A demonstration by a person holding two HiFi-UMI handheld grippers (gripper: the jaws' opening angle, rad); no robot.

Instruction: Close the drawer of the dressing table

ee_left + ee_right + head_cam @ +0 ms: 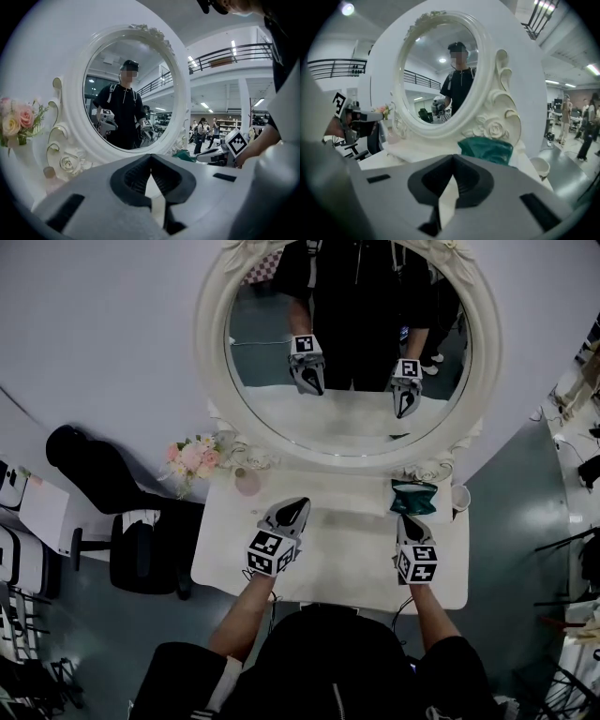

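The white dressing table (347, 554) with its oval mirror (208, 343) stands right below me. Its drawer does not show in any view; my body hides the table's front edge. My left gripper (298, 506) hovers over the left half of the tabletop with its jaws shut and nothing between them (150, 157). Over the right half, just before a green cloth (413, 495), my right gripper (410, 520) is also shut and empty (453, 157). Both point toward the mirror, which reflects them.
A bunch of pink flowers (194, 457) and a small pink bottle (247, 483) stand at the table's back left. A white cup (459, 497) sits at the back right beside the green cloth. A black chair (141, 545) stands left of the table.
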